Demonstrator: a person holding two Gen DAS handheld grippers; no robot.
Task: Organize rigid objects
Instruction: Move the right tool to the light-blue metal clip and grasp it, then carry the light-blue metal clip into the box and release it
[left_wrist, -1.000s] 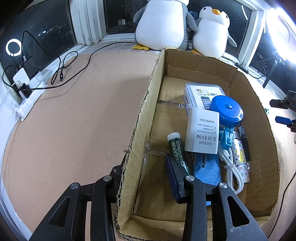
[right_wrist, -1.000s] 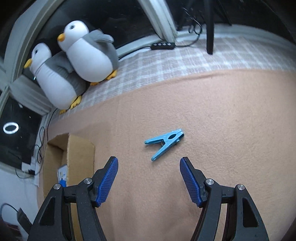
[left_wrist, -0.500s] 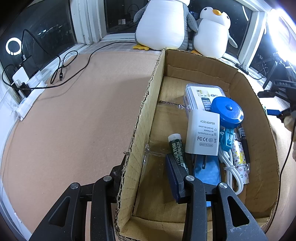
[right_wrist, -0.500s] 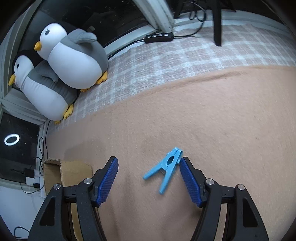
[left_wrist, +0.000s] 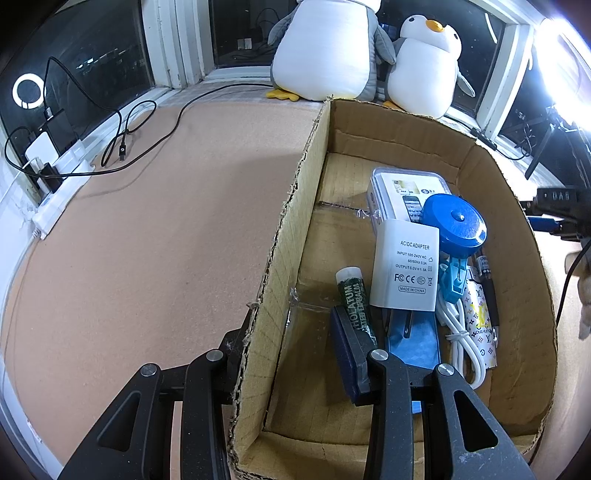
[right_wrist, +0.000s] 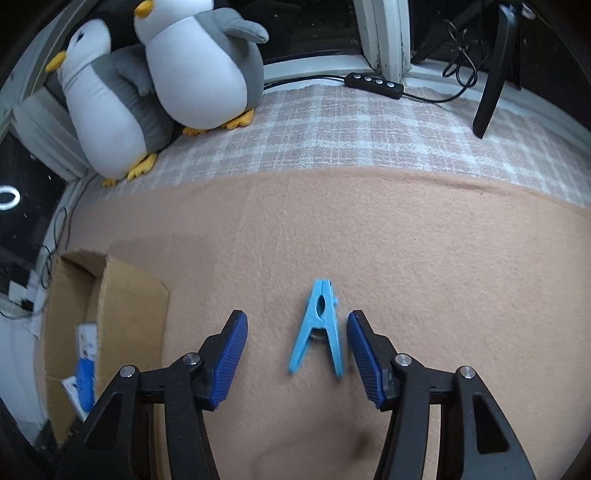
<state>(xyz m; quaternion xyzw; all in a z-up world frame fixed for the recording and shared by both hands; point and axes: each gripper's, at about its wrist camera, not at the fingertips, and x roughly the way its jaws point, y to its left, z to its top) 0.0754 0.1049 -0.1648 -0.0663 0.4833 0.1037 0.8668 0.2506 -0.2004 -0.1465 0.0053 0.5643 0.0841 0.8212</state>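
Blue plastic, the clothespin (right_wrist: 320, 328) lies flat on the tan felt of the counter (right_wrist: 424, 258), to the right of the cardboard box (right_wrist: 122, 291) and clear of it. The right gripper (right_wrist: 295, 354) hangs over it with its jaws closing, the pin between them; the right pad sits just beside one leg, the left pad stands well apart, and neither presses yet. Its legs splay toward the gripper, so a good grip would probably land across the narrow body near the spring, with the gripper shifted slightly toward the pin so both pads meet it together and it does not skid on the felt.

On the box's near-left wall the left gripper (left_wrist: 295, 350) is clamped narrow, one finger outside and one inside, steadying the box. Inside, toward the right wall, sit a white adapter (left_wrist: 406, 269), a round blue case (left_wrist: 454, 225), a green tube (left_wrist: 354, 295), a white cable (left_wrist: 461, 339) and another blue pin (left_wrist: 454, 277); bare floor remains by the left wall for the drop. Two plush penguins (right_wrist: 166, 81) sit beyond the box, and nothing stands between pin and box except its right wall, to be lifted over.
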